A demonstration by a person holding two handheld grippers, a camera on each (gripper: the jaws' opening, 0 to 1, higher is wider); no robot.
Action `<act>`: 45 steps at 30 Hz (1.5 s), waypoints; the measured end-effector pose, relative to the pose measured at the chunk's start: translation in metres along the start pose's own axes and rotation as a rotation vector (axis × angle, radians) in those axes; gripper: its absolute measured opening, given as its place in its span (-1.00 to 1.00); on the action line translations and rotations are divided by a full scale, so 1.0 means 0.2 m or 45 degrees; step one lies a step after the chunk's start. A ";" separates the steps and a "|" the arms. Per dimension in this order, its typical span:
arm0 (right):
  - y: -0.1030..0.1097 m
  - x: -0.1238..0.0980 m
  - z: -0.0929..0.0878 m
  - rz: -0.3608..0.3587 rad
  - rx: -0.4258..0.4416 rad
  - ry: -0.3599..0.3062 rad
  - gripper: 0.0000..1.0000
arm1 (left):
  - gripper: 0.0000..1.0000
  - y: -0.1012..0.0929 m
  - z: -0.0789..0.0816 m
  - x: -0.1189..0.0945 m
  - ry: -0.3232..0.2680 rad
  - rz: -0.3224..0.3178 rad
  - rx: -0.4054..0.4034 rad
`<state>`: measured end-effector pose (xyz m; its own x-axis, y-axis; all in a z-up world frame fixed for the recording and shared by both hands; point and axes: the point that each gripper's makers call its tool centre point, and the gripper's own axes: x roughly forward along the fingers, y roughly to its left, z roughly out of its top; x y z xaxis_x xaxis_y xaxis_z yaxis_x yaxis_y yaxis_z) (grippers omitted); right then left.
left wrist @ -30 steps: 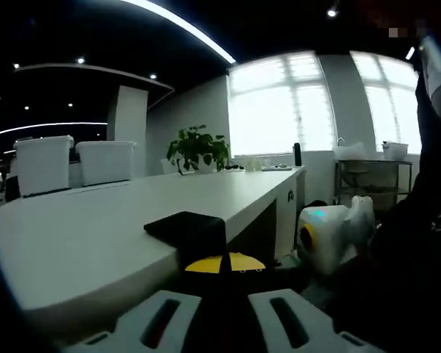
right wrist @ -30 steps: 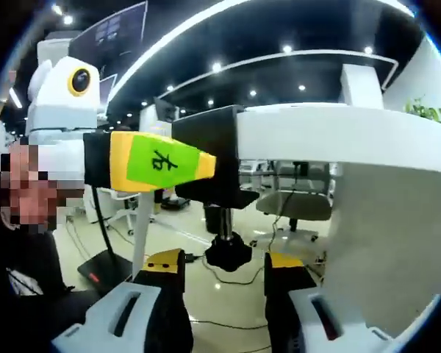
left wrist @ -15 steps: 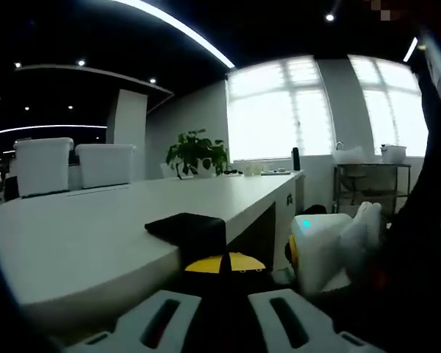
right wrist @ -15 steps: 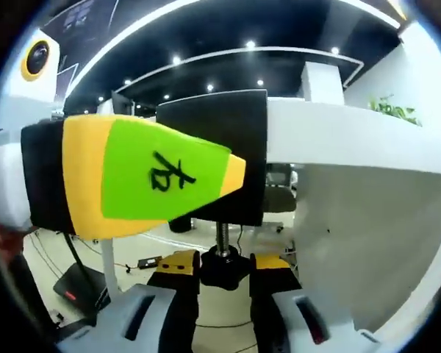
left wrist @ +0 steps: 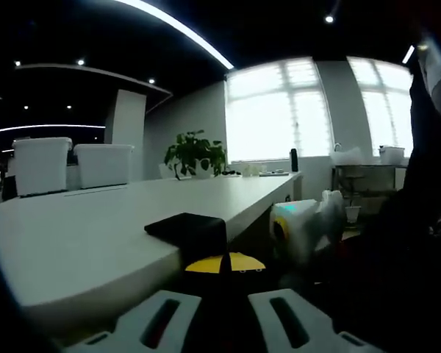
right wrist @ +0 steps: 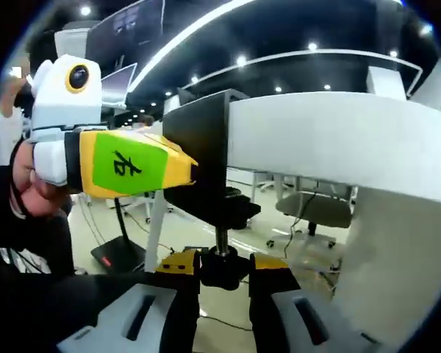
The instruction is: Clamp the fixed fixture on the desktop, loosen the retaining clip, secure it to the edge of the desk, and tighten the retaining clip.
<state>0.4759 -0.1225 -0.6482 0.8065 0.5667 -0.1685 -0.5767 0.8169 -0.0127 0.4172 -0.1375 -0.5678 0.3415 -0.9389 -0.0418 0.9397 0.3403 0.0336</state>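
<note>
The black clamp fixture (right wrist: 206, 158) sits on the edge of the white worktop (right wrist: 338, 143). Its upper plate (left wrist: 187, 226) lies flat on the worktop surface, and its lower arm passes beneath the edge.

Right gripper (right wrist: 224, 268): held below the worktop edge, jaws pointing upward toward the underside of the fixture. The two yellow-tipped jaws stand closed against the round black knob (right wrist: 222, 266) at the lower end of the threaded screw (right wrist: 220, 239). The knob lies directly between the jaws; the screw rises straight ahead of them into the fixture's lower arm.

Left gripper (right wrist: 132, 165): in the right gripper view it enters from the left, held level, with its yellow and green jaw tip touching the side of the fixture just above and ahead of the right gripper. A person's hand (right wrist: 48, 165) grips its white body. In the left gripper view the upper plate lies immediately ahead of the jaws and the yellow tips (left wrist: 224, 262) meet at its near edge, pressed together on the fixture.

A potted plant (left wrist: 196, 153) stands well beyond the left gripper on the far end of the worktop. The right gripper's white body (left wrist: 301, 228) appears to the right of the left gripper, below the worktop edge.
</note>
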 end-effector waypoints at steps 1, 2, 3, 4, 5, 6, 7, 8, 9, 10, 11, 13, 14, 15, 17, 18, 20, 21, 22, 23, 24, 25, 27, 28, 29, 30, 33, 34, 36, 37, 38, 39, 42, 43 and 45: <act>0.00 0.00 0.00 0.018 -0.043 -0.004 -0.54 | -0.96 -0.01 0.00 0.00 0.000 -0.001 0.003; 0.01 0.01 0.00 0.036 -0.068 -0.007 -0.54 | -0.96 -0.01 0.00 0.00 0.002 -0.001 0.003; 0.00 0.01 0.01 0.068 -0.078 -0.010 -0.54 | -0.96 -0.01 0.00 0.00 0.004 -0.001 0.004; 0.01 0.01 0.01 0.096 -0.085 -0.008 -0.54 | -0.96 -0.01 0.00 0.00 0.005 -0.001 0.007; 0.01 0.02 0.01 0.122 -0.107 -0.011 -0.54 | -0.96 -0.01 0.00 0.00 0.007 -0.002 0.010; 0.02 0.02 0.01 0.141 -0.124 -0.013 -0.54 | -0.96 -0.01 0.00 0.00 0.009 -0.002 0.011; 0.01 0.02 0.01 0.155 -0.132 -0.018 -0.54 | -0.96 -0.01 0.00 0.00 0.011 -0.003 0.010; 0.03 0.02 0.01 0.201 -0.140 -0.029 -0.54 | -0.96 -0.01 0.00 0.00 0.013 -0.005 0.013; 0.03 0.01 0.01 0.196 -0.142 -0.035 -0.54 | -0.96 -0.01 0.00 0.00 0.013 -0.006 0.011; 0.05 0.01 0.02 0.202 -0.181 -0.058 -0.54 | -0.96 -0.01 0.00 0.00 0.014 -0.008 0.006; 0.05 0.01 0.01 0.203 -0.183 -0.050 -0.54 | -0.96 -0.01 0.00 0.00 0.013 -0.008 0.004; 0.06 0.01 0.02 0.207 -0.181 -0.052 -0.53 | -0.96 0.00 0.00 0.00 0.014 -0.007 0.008; 0.05 0.01 0.02 0.191 -0.148 -0.038 -0.52 | -0.96 -0.01 0.00 0.00 0.014 -0.003 0.008; 0.06 0.01 0.02 0.177 -0.140 -0.033 -0.52 | -0.96 -0.01 0.00 -0.01 0.014 0.000 0.006; 0.03 0.00 0.03 0.094 -0.165 -0.041 -0.47 | -0.96 -0.01 0.00 -0.01 0.012 0.002 0.008; 0.02 -0.01 0.03 0.046 -0.179 -0.048 -0.38 | -0.96 -0.01 0.00 -0.01 0.009 0.001 0.004; 0.00 -0.03 0.03 -0.043 -0.152 -0.045 -0.22 | -0.96 -0.01 0.00 -0.01 0.006 -0.002 -0.001; 0.00 -0.05 0.03 -0.087 -0.120 -0.059 -0.12 | -0.96 -0.01 0.00 -0.01 0.005 -0.002 0.000; -0.01 -0.07 0.02 -0.189 -0.086 -0.055 -0.07 | -0.96 -0.01 0.00 -0.01 0.004 -0.002 0.002; -0.01 -0.08 0.02 -0.245 -0.084 -0.051 -0.02 | -0.96 -0.01 0.00 -0.01 0.002 -0.002 0.001; 0.00 -0.08 0.02 -0.285 -0.090 -0.059 0.05 | -0.96 -0.01 0.00 -0.01 -0.001 -0.003 -0.002; 0.03 -0.07 0.03 -0.351 -0.094 -0.068 0.11 | -0.96 -0.01 0.00 -0.01 -0.004 -0.006 -0.004; 0.05 -0.06 0.04 -0.441 -0.101 -0.077 0.19 | -0.96 -0.01 0.00 -0.01 -0.011 -0.008 -0.005; 0.05 -0.05 0.05 -0.485 -0.101 -0.082 0.20 | -0.96 -0.01 0.01 -0.02 -0.016 -0.008 -0.007; 0.05 -0.04 0.06 -0.526 -0.062 -0.083 0.19 | -0.96 0.00 0.01 -0.03 -0.021 -0.008 -0.009; 0.04 -0.03 0.05 -0.549 -0.021 -0.084 0.18 | -0.96 0.01 0.01 -0.03 -0.025 -0.008 -0.011; -0.01 0.00 0.05 -0.636 0.069 -0.076 -0.02 | -0.96 0.02 0.01 -0.04 -0.030 -0.010 -0.010; -0.01 0.00 0.04 -0.646 0.066 -0.067 -0.09 | -0.96 0.02 0.01 -0.04 -0.030 -0.011 -0.008; -0.02 0.01 0.04 -0.676 0.060 -0.043 -0.23 | -0.96 0.02 0.01 -0.03 -0.031 -0.012 -0.006; -0.03 0.01 0.03 -0.681 0.061 -0.038 -0.29 | -0.96 0.01 0.01 -0.03 -0.032 -0.012 -0.006; -0.01 0.00 0.03 -0.694 0.052 -0.025 -0.32 | -0.96 0.01 0.02 -0.03 -0.035 -0.012 -0.007; -0.01 -0.01 0.03 -0.696 0.045 -0.022 -0.35 | -0.96 0.01 0.02 -0.03 -0.037 -0.012 -0.007; -0.04 -0.02 -0.01 -0.718 0.030 0.018 -0.47 | -0.96 0.01 0.02 -0.03 -0.040 -0.009 -0.006; -0.05 -0.03 -0.04 -0.716 0.079 0.034 -0.49 | -0.96 0.01 0.02 -0.03 -0.041 -0.008 -0.006; -0.03 -0.03 -0.03 -0.677 0.136 0.004 -0.50 | -0.96 0.01 0.02 -0.03 -0.041 -0.007 -0.006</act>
<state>0.4744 -0.1309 -0.6534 0.9830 0.0718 -0.1692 -0.0723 0.9974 0.0034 0.4175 -0.1310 -0.5643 0.3359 -0.9419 -0.0095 0.9416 0.3355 0.0286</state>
